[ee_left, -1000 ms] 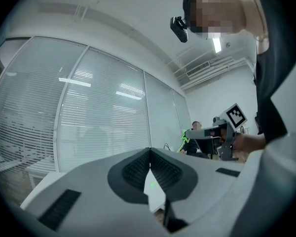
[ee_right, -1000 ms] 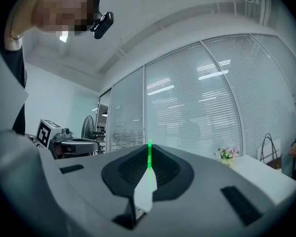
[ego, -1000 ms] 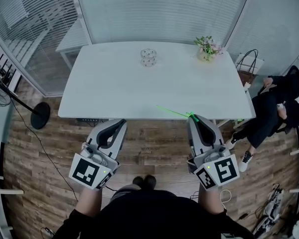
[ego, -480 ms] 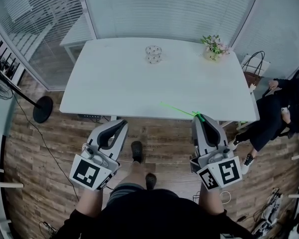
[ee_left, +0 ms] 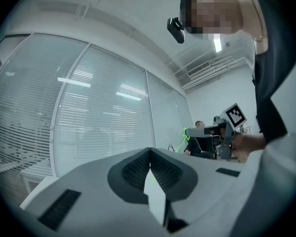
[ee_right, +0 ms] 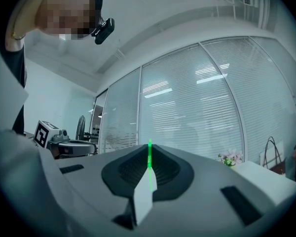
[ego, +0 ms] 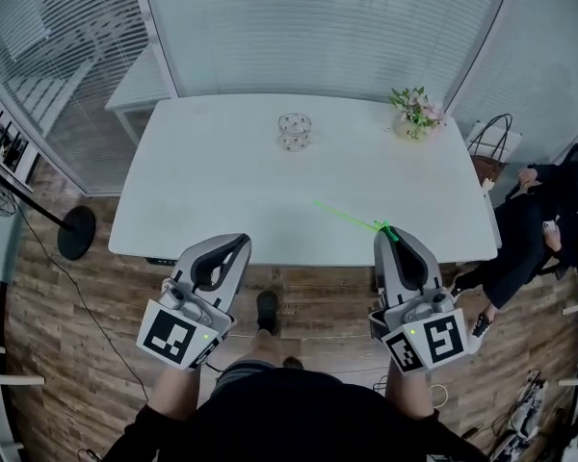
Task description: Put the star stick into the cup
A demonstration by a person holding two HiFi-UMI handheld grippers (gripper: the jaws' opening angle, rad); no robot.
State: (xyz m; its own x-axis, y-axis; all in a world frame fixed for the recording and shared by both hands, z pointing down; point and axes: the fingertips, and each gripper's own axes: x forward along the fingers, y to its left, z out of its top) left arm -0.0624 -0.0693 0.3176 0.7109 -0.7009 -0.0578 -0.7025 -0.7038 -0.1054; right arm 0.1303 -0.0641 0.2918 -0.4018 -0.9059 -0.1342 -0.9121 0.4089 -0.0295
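Jaws of the right gripper [ego: 388, 233] are clamped on the green star stick [ego: 347, 217], whose long axis slants away and leftward over the near edge of the table [ego: 193, 200]. The cup [ego: 294, 130] stands well apart from it, near the middle of the far edge, ahead and left of those jaws. The left gripper [ego: 237, 243] hangs closed and empty by the near edge. No readable writing shows, only square markers on the grippers' cubes.

free: bench [ego: 222, 186] middle bare from near edge to cup [ego: 294, 131] | on bench: cup far centre, flower pot [ego: 416, 114] far right | floor: fan stand [ego: 75, 231] left, seated person [ego: 544, 224] right
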